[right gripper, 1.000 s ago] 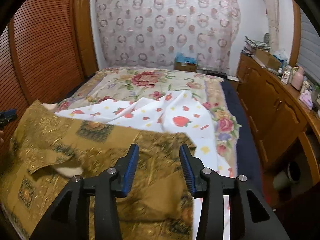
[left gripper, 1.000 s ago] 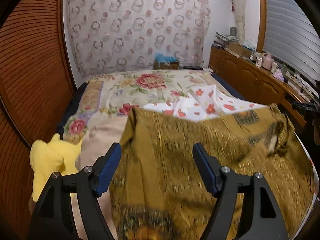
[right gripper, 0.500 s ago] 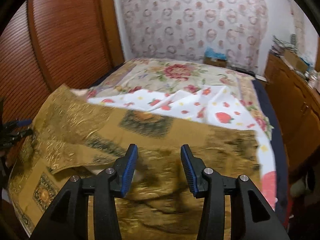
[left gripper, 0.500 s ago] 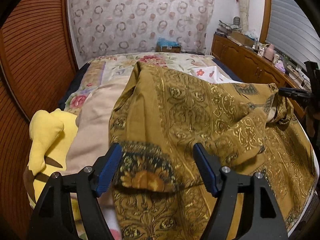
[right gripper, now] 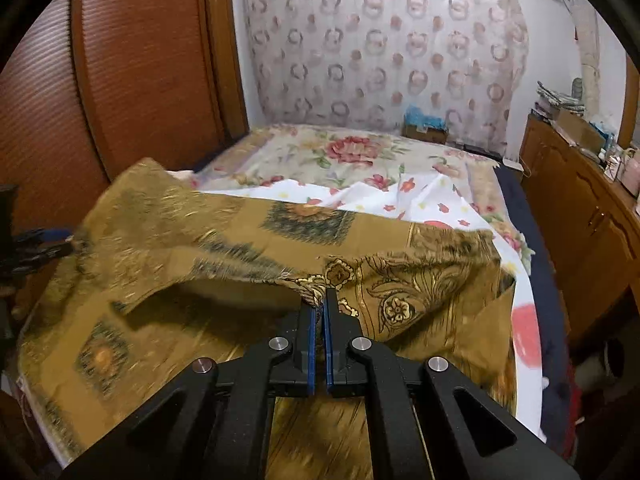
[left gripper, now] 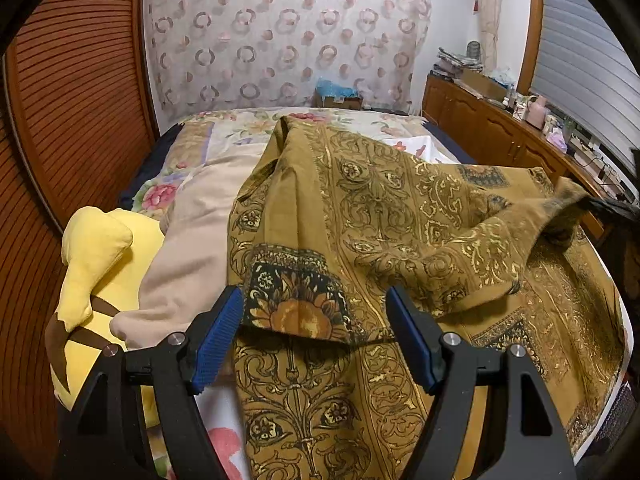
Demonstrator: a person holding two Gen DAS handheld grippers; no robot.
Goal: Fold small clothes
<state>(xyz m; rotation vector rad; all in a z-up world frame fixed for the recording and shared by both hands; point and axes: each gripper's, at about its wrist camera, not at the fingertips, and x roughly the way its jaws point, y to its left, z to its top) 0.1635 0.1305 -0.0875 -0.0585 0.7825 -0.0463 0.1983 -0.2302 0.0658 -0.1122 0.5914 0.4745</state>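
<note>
Right wrist view: your right gripper [right gripper: 319,300] has just snapped closed, and its blue pads are pinching a bunched fold of the mustard patterned cloth [right gripper: 248,248]. That edge is lifted off the layer below, with a shadowed gap under it, so the grip looks meant to carry this edge over for a fold. The cloth lies across the near end of the bed [right gripper: 352,156], on top of a white strawberry-print sheet [right gripper: 420,196], so it's well placed for folding flat.

In the left wrist view, your left gripper [left gripper: 316,332] has its fingers spread wide, holding nothing. A doubled-over flap with the dark flower panel sits between and just beyond the pads, probably the next pinch point; I can't tell whether they touch it. Beside the cloth on the left are a beige garment [left gripper: 200,248] and a yellow plush toy [left gripper: 100,256], clear of the fold.
</note>
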